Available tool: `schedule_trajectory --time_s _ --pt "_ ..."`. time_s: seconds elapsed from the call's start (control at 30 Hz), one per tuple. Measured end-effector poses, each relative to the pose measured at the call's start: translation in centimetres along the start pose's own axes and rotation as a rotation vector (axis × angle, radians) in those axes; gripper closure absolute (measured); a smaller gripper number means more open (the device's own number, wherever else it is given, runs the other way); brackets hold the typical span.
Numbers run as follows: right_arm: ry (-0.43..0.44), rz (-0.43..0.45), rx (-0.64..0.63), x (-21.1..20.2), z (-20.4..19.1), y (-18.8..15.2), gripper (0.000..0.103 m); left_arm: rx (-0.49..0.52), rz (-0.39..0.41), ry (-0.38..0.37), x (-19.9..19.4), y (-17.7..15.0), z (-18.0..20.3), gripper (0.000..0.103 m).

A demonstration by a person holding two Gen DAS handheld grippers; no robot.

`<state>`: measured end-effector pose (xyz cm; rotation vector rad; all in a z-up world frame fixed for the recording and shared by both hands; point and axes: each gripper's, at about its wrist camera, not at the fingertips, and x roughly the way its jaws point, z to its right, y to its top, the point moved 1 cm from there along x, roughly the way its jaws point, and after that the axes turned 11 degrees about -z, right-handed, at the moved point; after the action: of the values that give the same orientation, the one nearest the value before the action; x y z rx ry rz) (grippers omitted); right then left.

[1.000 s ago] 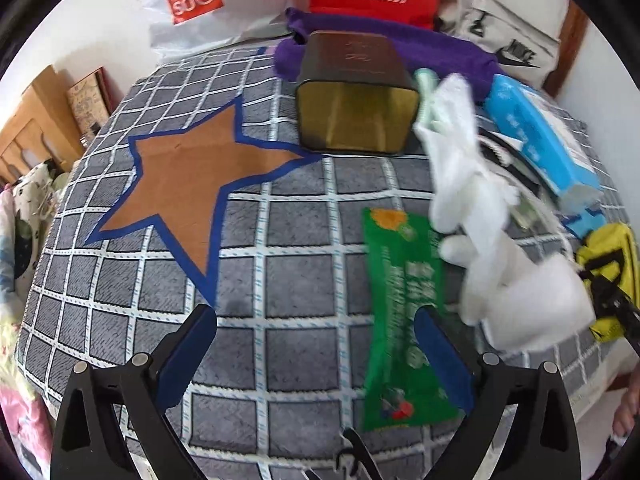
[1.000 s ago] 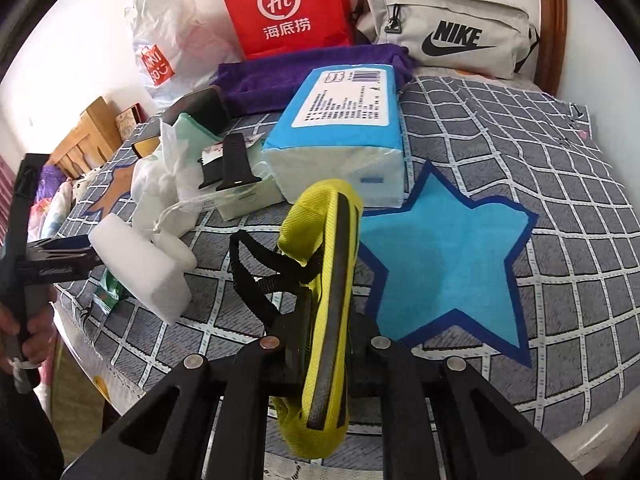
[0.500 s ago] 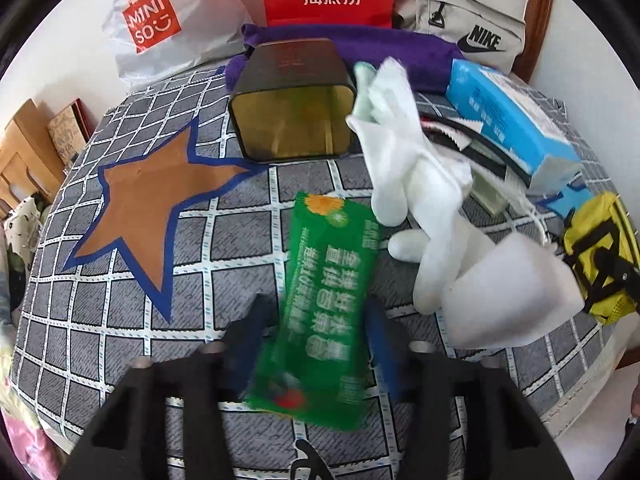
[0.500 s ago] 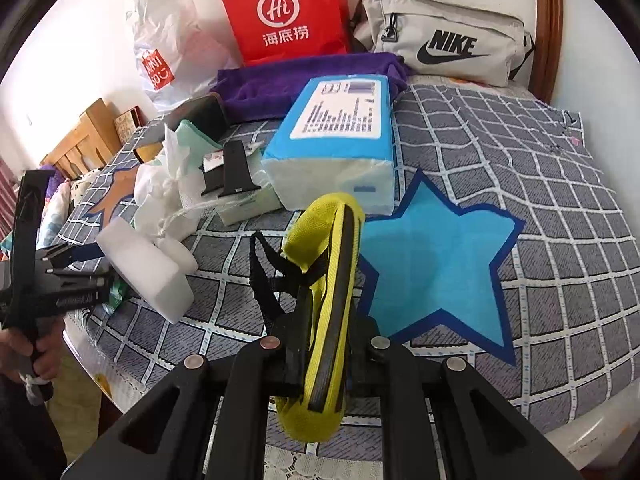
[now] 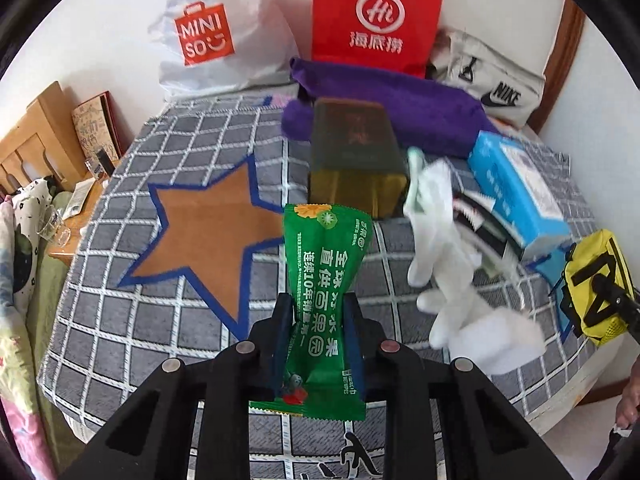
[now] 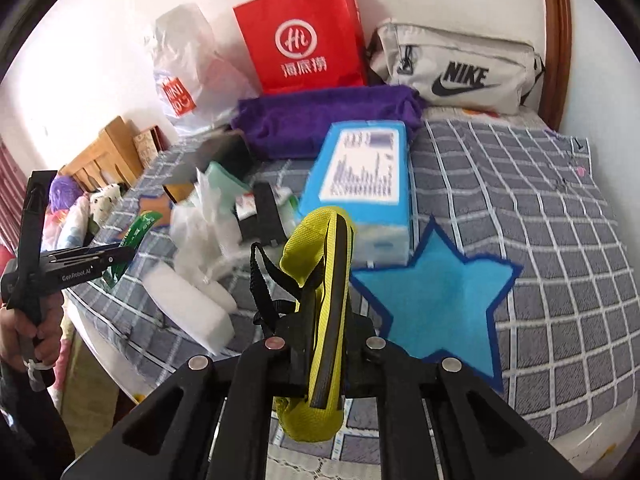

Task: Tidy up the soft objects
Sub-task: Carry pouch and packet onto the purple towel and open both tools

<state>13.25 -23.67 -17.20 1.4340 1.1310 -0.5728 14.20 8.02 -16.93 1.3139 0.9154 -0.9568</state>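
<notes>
Green packet (image 5: 326,308) sits clamped between my left gripper (image 5: 319,340) fingers, lifted above the checked cloth (image 5: 132,312). Yellow pouch (image 6: 320,312) sits clamped edge-up between my right gripper (image 6: 320,352) fingers, near the blue star (image 6: 436,300), beside the tissue pack (image 6: 360,184).

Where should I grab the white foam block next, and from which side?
Take the white foam block across its narrow width, gripper coming from above. It lies flat near the table edge with its long sides exposed; the white plastic bag crowds its far end, so close nearer the front end.
</notes>
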Motion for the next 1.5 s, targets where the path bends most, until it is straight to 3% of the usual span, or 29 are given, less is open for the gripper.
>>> schedule_trajectory --time_s 0.3,0.63,1.1,1.5 --pt "0.011 0.045 -0.010 -1.4 0.2 4.5 0.094 -0.028 0.052 -0.045 -1.8 4.6 0.6 0.079" --pt "0.030 0.100 0.007 -0.9 1.1 11.9 0.094 -0.040 0.067 -0.062 -1.4 10.9 1.5 0.079" --pt "0.024 0.112 0.032 4.3 2.7 22.9 0.094 -0.108 0.052 -0.118 2.8 20.7 1.4 0.079" --pt "0.043 0.022 0.020 11.8 4.1 28.7 0.094 -0.117 0.003 -0.143 7.8 27.3 3.1 0.079"
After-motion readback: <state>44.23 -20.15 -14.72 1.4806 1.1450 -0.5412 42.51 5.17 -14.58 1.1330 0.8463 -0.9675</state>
